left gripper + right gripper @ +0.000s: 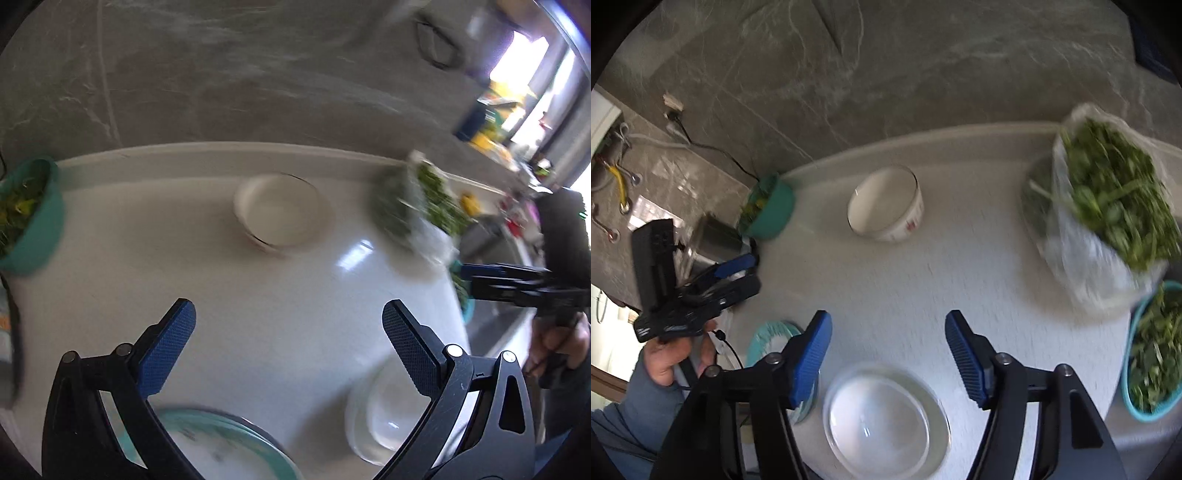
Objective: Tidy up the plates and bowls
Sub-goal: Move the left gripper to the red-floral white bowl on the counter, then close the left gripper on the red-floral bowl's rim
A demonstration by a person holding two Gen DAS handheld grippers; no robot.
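Note:
A white bowl (282, 212) (886, 205) with a red mark stands near the back of the white counter (277, 314). A clear glass bowl (884, 417) (384, 417) sits at the front edge, just below my open right gripper (888, 354). A teal-rimmed plate (218, 446) (772, 339) lies at the front left, just under my open, empty left gripper (288, 339). The left gripper also shows in the right wrist view (733, 271), the right gripper in the left wrist view (498, 278).
A teal bowl of greens (26, 218) (768, 210) stands at the back left. A plastic bag of greens (1108, 218) (417, 206) and a blue basket of greens (1152, 354) are on the right. A grey marble wall (886, 74) runs behind.

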